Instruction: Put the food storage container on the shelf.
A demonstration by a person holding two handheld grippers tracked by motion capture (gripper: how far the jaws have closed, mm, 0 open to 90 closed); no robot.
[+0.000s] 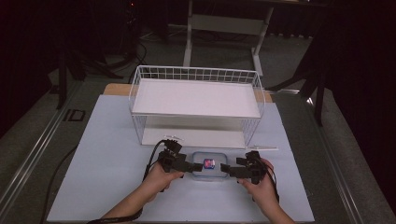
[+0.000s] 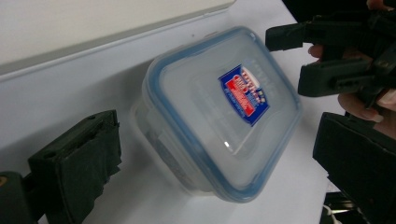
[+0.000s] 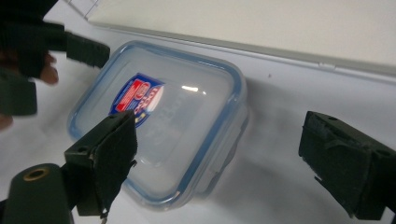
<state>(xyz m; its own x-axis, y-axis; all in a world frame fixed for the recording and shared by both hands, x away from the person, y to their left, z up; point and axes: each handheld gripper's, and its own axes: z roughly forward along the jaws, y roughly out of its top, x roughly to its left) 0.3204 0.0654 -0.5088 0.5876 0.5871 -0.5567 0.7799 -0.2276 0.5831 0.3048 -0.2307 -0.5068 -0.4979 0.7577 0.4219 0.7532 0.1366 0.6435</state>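
Observation:
A clear plastic container (image 1: 208,164) with a blue-rimmed lid and a red and blue sticker sits on the table just in front of the wire rack. My left gripper (image 1: 198,167) is at its left side and my right gripper (image 1: 224,169) at its right, tips pointing at each other. In the left gripper view the container (image 2: 219,112) lies between the wide-apart jaws of the left gripper (image 2: 217,163), untouched. In the right gripper view the right gripper (image 3: 224,163) stands open, one jaw over the container (image 3: 163,121) lid, the other well clear.
A white two-level wire rack (image 1: 196,73) stands behind the container on the pale table (image 1: 107,154). Its lower shelf board (image 3: 280,23) runs close behind the container. Cables trail from both grippers toward the table's near edge.

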